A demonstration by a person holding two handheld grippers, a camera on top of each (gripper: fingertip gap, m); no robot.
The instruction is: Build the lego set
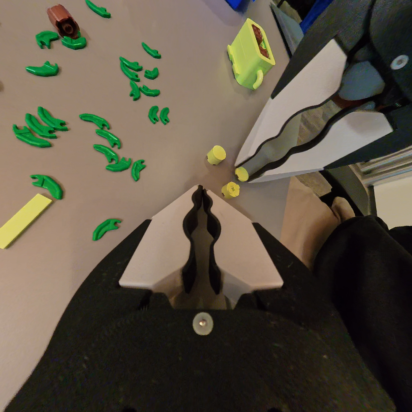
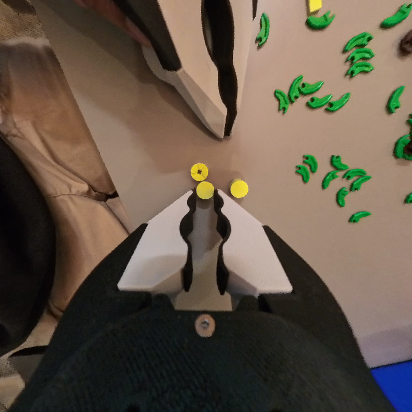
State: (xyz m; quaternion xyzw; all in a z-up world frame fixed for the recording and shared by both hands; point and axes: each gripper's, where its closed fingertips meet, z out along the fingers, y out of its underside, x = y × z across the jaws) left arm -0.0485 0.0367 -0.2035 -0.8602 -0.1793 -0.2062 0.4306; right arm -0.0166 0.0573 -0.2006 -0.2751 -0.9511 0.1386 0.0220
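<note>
early going: the right gripper (image 2: 205, 191) pinches one yellow round brick (image 2: 205, 190), the left gripper (image 1: 201, 189) sits clenched empty, green leaves (image 1: 104, 131) lie loose beside a part-built lime pot (image 1: 250, 55).

right gripper (image 2: 205, 190) | apparently clamps yellow round piece (image 2: 205, 190) | table (image 2: 289, 245)

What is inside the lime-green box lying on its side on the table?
Through the open end of the lime-green box, the left wrist view shows a layer of reddish-brown studded pieces and a bit of green. Anything deeper is hidden by the box walls.
</note>
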